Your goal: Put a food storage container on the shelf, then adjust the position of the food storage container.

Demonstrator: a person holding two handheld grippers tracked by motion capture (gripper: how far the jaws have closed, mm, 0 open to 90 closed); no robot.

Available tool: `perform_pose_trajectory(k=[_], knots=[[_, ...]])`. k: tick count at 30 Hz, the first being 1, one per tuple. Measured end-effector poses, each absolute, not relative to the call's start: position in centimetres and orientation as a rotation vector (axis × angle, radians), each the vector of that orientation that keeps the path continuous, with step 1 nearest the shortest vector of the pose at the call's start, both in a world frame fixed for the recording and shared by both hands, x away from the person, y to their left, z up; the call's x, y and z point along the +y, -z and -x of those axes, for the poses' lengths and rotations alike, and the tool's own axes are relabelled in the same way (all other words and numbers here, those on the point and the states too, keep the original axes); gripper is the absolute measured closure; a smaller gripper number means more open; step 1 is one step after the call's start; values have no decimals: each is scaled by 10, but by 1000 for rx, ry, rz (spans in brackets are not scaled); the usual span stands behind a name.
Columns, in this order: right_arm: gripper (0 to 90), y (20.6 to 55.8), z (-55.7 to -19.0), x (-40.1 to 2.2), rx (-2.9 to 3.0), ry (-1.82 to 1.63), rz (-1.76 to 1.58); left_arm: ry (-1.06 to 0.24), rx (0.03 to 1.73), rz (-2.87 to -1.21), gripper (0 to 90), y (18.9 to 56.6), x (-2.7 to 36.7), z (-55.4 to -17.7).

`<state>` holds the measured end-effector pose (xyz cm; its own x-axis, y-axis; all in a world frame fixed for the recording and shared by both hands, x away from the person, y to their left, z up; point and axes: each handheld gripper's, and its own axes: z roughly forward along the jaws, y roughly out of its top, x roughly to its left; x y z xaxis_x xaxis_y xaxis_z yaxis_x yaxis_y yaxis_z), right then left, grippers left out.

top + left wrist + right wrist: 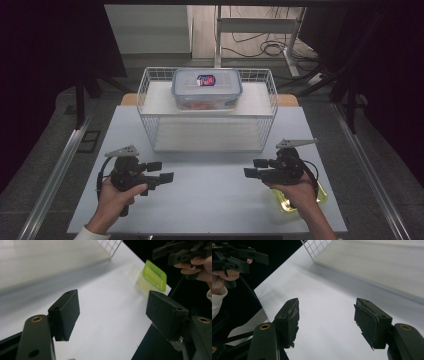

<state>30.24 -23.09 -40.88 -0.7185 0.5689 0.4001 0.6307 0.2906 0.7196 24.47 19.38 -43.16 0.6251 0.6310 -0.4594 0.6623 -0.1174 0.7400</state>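
My left gripper [162,171] hovers over the front left of the white table [210,200], pointing right, jaws open with nothing between them [112,296]. My right gripper [252,168] is at the front right and points left toward it, also open and empty [327,302]. A clear box with a blue-grey lid [207,88] and something orange inside sits on the upper shelf of a white wire basket [150,125] at the back of the table. A yellow-green lidded container [320,196] lies under my right hand; it also shows in the left gripper view [153,275].
The basket's lower shelf [207,135] is bare. Between the two grippers lies open table surface. Metal rails [55,170] run along both sides of the table, with dark floor, a table frame and cables [270,47] beyond the basket.
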Motion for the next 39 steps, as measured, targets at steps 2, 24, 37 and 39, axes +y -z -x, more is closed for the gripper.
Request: perform_pose_trajectory(k=[2, 24, 37, 39], knots=[[367, 414, -301, -232, -2467, 1422, 1158, 39, 1051, -1818, 260, 436, 194, -243], [380, 424, -273, -251, -2562, 1332, 1211, 19, 1083, -1873, 244, 455, 191, -234], [558, 431, -264, -298, -2593, 1272, 1380, 38, 1095, -1890, 237, 464, 190, -236], [622, 431, -261, -302, -2597, 1258, 1370, 41, 1093, -1894, 236, 465, 190, -236]])
